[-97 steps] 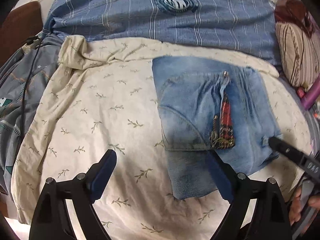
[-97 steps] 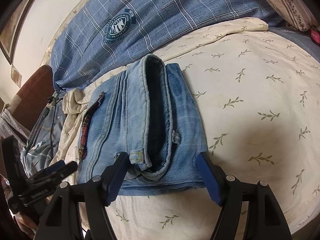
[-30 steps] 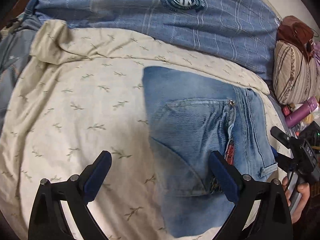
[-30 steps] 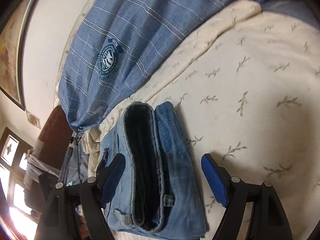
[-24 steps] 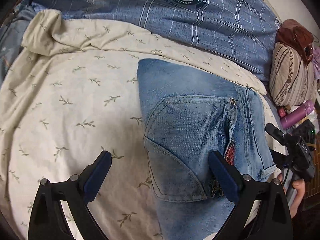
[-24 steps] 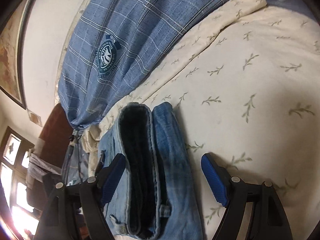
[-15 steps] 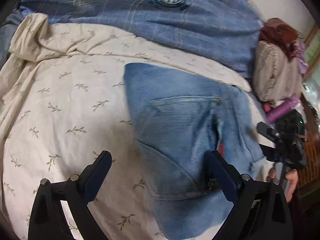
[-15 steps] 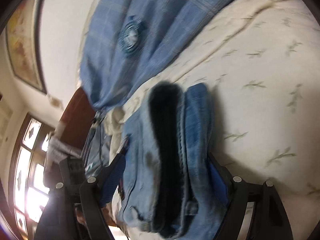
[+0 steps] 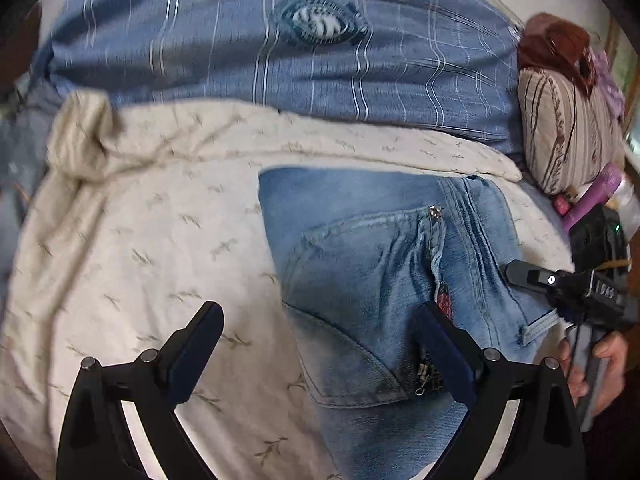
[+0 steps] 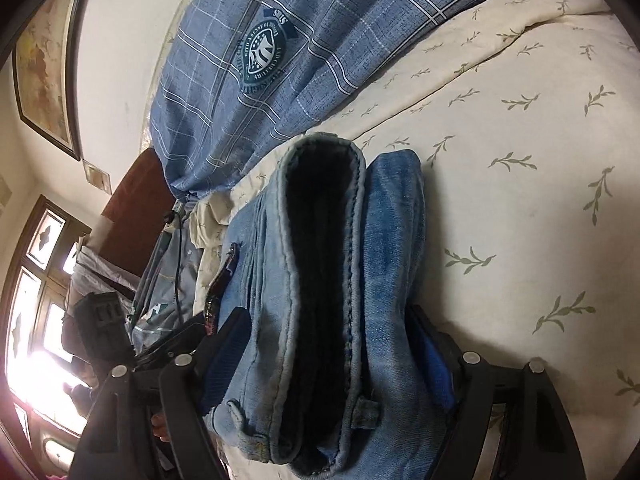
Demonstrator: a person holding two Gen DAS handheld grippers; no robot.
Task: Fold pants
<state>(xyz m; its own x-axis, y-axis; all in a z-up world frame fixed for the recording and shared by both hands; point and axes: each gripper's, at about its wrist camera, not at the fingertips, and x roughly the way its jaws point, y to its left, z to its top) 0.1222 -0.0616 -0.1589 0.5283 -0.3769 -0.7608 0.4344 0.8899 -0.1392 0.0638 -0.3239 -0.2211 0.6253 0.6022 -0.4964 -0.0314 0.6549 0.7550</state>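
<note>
Where bare sheet lay, jeans [image 10: 320, 288].

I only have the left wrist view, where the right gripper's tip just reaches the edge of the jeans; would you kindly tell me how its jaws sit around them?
Observer: In the right wrist view the right gripper is open, with one finger on each side of the folded jeans.
Operator: Thank you. Which end of the fold faces it?
Observer: The waistband end faces it, and its dark inside shows as a long open slot.
Operator: Is anything standing up near the fingers?
Observer: A belt loop stands up at the near edge, close to the finger on the right of that view.
</note>
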